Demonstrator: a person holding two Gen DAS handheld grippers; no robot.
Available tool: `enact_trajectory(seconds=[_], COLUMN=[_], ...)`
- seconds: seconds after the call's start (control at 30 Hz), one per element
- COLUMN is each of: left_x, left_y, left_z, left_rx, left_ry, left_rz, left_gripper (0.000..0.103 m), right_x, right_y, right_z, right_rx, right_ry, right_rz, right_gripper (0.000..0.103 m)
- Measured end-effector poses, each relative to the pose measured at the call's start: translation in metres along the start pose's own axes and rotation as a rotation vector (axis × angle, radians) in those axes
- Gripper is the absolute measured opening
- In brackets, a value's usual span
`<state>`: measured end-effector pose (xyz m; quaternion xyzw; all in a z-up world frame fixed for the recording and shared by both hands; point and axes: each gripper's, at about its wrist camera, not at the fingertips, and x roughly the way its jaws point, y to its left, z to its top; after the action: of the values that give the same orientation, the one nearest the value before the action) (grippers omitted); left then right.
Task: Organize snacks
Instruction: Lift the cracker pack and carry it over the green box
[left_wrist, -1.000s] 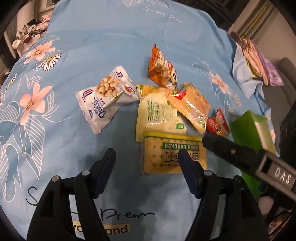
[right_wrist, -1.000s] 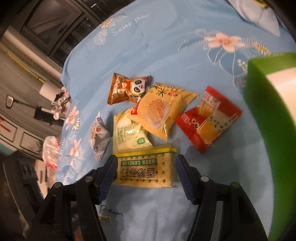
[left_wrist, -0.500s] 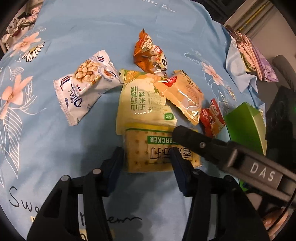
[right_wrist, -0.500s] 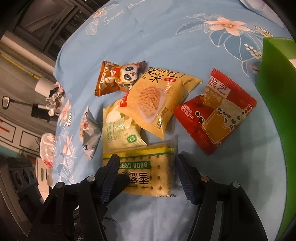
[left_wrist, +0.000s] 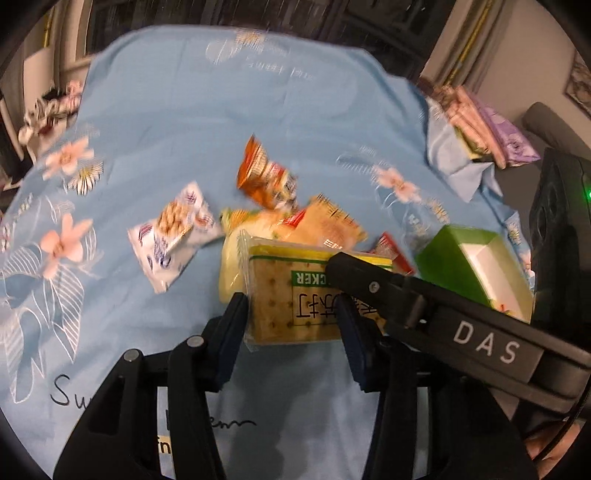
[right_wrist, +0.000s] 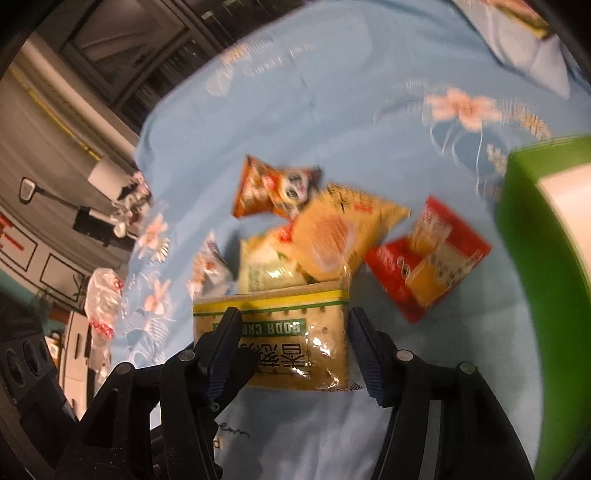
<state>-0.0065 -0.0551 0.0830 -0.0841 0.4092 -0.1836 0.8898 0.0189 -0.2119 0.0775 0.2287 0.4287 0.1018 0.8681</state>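
Soda cracker pack (left_wrist: 295, 291) raised off the blue floral bedsheet (left_wrist: 184, 110), gripped between left tongs (left_wrist: 295, 317) and flanked by right tongs (right_wrist: 291, 347), narrow around it. Behind, orange panda bag (right_wrist: 273, 188) and red packet (right_wrist: 428, 258); green box (left_wrist: 472, 266) at right.

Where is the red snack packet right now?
In the right wrist view, the red snack packet lies flat on the blue cloth, between the yellow cracker bag and the green box.
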Motion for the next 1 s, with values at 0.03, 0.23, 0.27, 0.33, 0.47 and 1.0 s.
enact_trajectory(seconds=[0.03,0.23,0.27,0.33,0.47,1.0], left_x=[-0.001,-0.026,-0.027,-0.027,-0.022,0.036], left_y=[-0.005,-0.042,-0.047,-0.063,-0.098,-0.2], left_z=[0.002,0.017,0.019,0.023,0.029,0.03], left_rx=[0.004,0.083,0.095,0.122,0.184,0.368], left_ry=[-0.012,-0.139,-0.148,-0.16,-0.173,-0.059], left_rz=[-0.003,-0.01,-0.019,-0.046,-0.101,-0.27], left_gripper=[0.048,0.048,0.048,0.048,0.048,0.048], right_x=[-0.006,-0.051,-0.061,-0.077,-0.106,-0.151], right_y=[0.001,-0.002,-0.006,-0.013,-0.038,-0.141], right_z=[0.001,0.014,0.017,0.02,0.024,0.025], right_rx=[-0.007,-0.031,-0.025,-0.015,0.023,0.286], right_ry=[-0.018,-0.148,-0.18,-0.225,-0.305,-0.414], right_rz=[0.001,0.034,0.031,0.02,-0.006,-0.148], right_gripper=[0.062,0.062,0.062,0.062,0.062,0.062])
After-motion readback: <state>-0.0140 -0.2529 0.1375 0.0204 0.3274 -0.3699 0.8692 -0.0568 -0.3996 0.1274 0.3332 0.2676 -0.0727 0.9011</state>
